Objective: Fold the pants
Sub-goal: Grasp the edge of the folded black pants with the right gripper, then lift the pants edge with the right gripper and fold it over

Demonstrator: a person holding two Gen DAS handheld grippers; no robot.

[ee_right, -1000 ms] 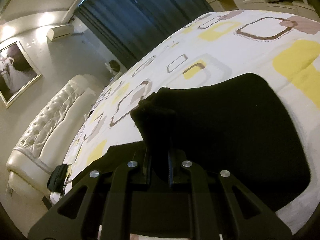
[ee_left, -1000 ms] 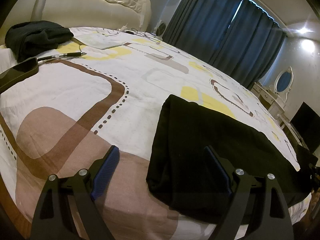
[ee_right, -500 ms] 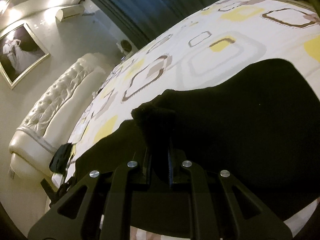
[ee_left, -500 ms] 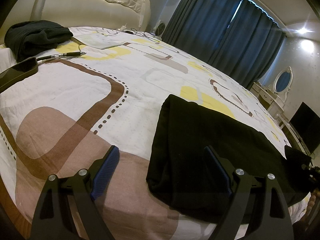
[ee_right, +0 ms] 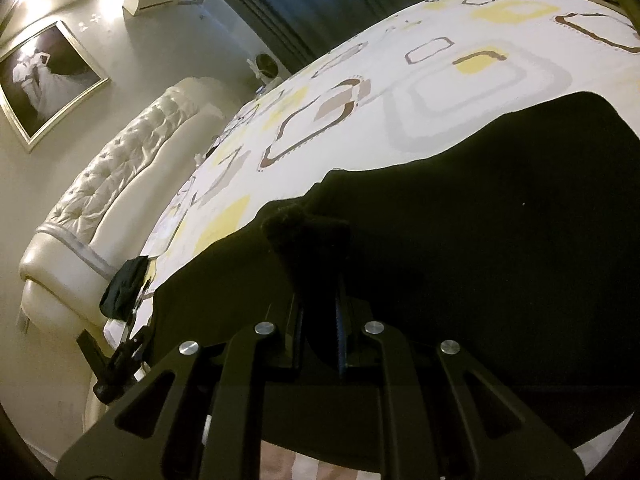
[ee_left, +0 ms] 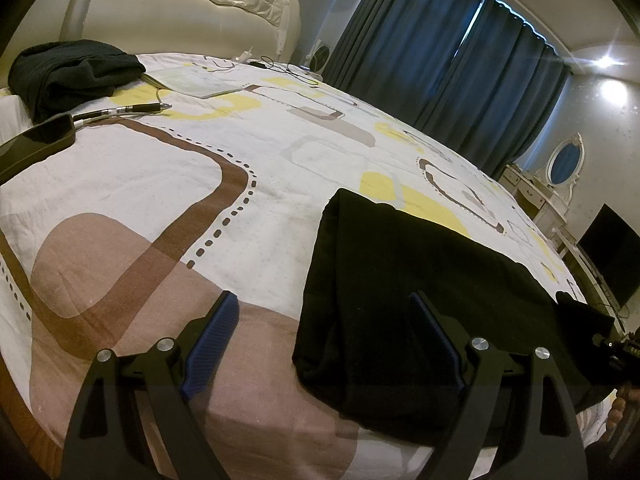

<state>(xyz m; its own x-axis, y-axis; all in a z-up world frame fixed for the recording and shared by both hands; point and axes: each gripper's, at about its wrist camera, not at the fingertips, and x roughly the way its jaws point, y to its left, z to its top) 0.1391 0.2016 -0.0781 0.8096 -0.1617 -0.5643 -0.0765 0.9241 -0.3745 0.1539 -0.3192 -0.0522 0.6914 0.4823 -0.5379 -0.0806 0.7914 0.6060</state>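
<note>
Black pants (ee_left: 404, 280) lie across the patterned bedspread (ee_left: 160, 184) near its front edge. My left gripper (ee_left: 324, 340) is open and empty, low over the bed, with its right finger over the pants' near left corner. My right gripper (ee_right: 318, 280) is shut on a bunched end of the black pants (ee_right: 480, 240) and holds it lifted over the rest of the cloth. That gripper and the raised end also show at the far right of the left wrist view (ee_left: 588, 320).
A second folded dark garment (ee_left: 72, 72) lies by the tufted headboard (ee_left: 192, 4), with a pen (ee_left: 128, 110), a phone (ee_left: 36, 144) and a booklet (ee_left: 196, 80) near it. Dark curtains (ee_left: 440, 60) and a dresser (ee_left: 536, 200) stand beyond the bed.
My right gripper has carried the pinched pants end up and over toward the headboard side, so more black cloth fills its view. My left gripper has stayed still and open.
</note>
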